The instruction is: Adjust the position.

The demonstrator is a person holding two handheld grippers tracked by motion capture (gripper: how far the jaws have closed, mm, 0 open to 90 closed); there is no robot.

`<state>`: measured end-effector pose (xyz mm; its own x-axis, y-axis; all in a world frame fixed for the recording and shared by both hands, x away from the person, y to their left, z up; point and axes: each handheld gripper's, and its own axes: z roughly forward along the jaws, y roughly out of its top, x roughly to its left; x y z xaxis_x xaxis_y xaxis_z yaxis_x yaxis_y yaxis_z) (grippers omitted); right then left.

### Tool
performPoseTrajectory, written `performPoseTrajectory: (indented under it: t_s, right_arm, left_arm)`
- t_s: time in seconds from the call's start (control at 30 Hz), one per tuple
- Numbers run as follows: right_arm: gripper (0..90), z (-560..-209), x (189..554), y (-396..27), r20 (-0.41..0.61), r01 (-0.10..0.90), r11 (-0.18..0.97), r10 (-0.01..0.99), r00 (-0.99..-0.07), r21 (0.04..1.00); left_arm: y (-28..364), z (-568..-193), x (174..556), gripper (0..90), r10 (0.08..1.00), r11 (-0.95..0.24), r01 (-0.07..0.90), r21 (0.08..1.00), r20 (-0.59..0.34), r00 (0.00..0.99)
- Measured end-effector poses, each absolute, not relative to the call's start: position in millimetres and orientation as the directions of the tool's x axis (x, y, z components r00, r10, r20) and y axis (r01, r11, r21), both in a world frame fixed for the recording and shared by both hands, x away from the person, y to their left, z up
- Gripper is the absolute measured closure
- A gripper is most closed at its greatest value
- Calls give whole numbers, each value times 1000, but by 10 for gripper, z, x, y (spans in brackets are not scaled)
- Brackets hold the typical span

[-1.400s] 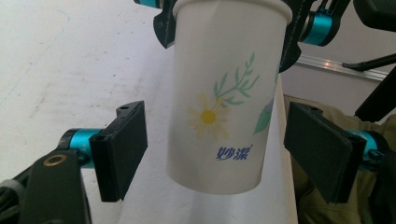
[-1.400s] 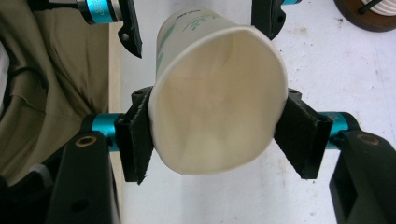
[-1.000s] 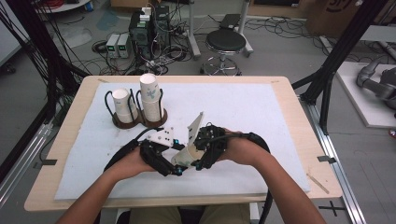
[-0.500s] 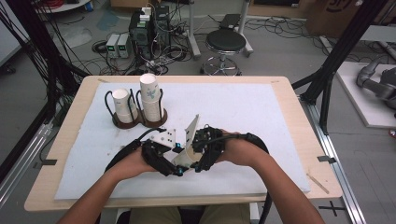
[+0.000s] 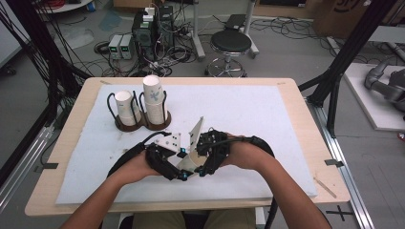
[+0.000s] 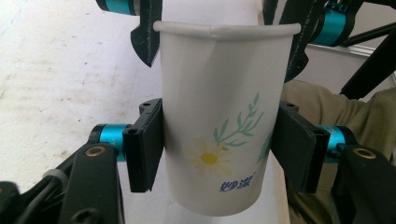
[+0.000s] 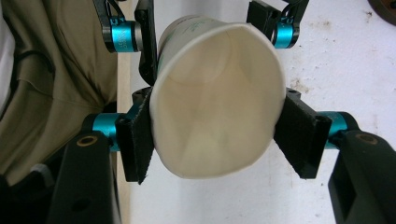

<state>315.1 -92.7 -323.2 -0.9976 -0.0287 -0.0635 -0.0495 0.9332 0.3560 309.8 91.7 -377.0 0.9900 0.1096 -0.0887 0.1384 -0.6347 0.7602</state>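
Paper cup [image 5: 191,163], low centre of the high view, is held lying between both grippers: left gripper [image 6: 215,154] just clamped on its body, right gripper [image 7: 212,140] squeezed at the rim, already ovalled; judged light, thin, crushable, best gripped gently mid-wall

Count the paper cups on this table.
3 visible: one cup held between both tools near the table's front, and two stacks, short and tall, in the holder; nested cups may be hidden.
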Motion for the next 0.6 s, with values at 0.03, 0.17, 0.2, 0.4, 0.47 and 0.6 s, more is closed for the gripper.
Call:
performPoseTrajectory:
  t_s: [0.03,0.17,0.2,0.4,0.47,0.6]
  right_arm:
    - [345,-3234,3154,-936,-58,-44,932,-25,-998,361]
    - [257,-3238,3193,-1012,-30,10,888,27,-999,460]
    - [236,-3236,3197,-1040,-30,24,870,44,-999,492]
    - [221,-3184,3232,-1277,-8,96,752,133,-991,652]
    - [221,-3179,3239,-1356,-4,113,722,159,-987,683]
    - [221,-3200,3242,-1539,20,159,654,215,-976,739]
  left_arm:
    - [922,-3773,3098,381,114,-627,142,766,-90,989]
    - [976,-3792,3115,376,136,-604,161,781,-98,986]
    - [995,-3799,3122,376,142,-598,162,785,-96,985]
    - [1121,-3869,3143,372,201,-526,213,824,-123,972]
    - [1166,-3908,3151,369,218,-498,233,835,-140,966]
    - [1255,-3981,3165,365,261,-463,250,850,-138,955]
